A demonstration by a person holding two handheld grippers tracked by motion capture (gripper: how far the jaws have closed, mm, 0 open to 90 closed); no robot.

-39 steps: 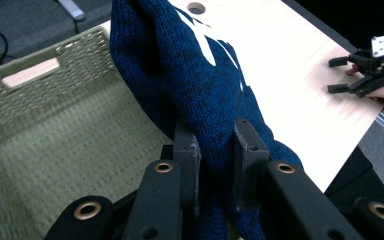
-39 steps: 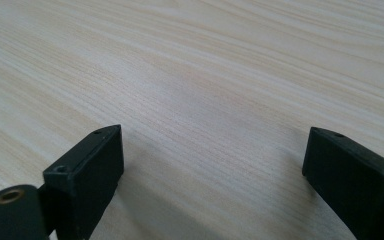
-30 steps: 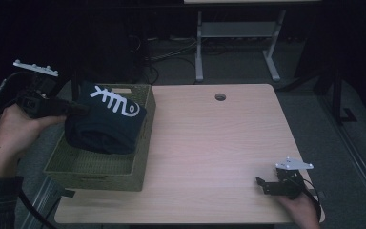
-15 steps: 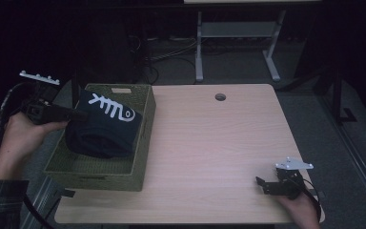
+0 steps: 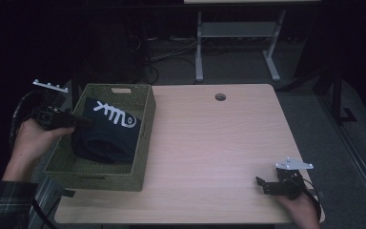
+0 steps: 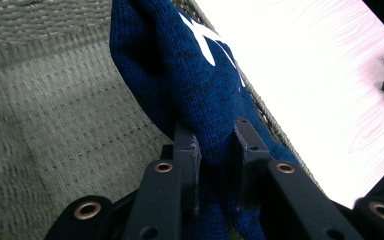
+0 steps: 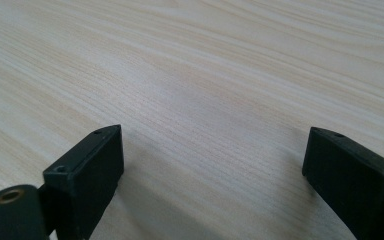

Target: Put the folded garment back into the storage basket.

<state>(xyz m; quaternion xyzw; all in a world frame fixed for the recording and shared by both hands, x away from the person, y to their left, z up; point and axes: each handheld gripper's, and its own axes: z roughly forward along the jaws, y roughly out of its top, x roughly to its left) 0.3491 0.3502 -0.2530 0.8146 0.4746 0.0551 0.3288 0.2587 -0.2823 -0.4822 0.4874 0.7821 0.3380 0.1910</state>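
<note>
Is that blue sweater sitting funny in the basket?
A bit. The blue sweater lies bunched and slumped against one wall of the basket, not flat, because the left gripper pinches a fold of it. Nothing is spilled or broken.

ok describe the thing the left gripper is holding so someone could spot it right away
On the pale wooden table, look to its left edge, where a green woven rectangular basket sits. Inside it lies a dark blue knitted garment, pinched by the left gripper. It is the basket's only content, and white lettering across its top marks it.
</note>
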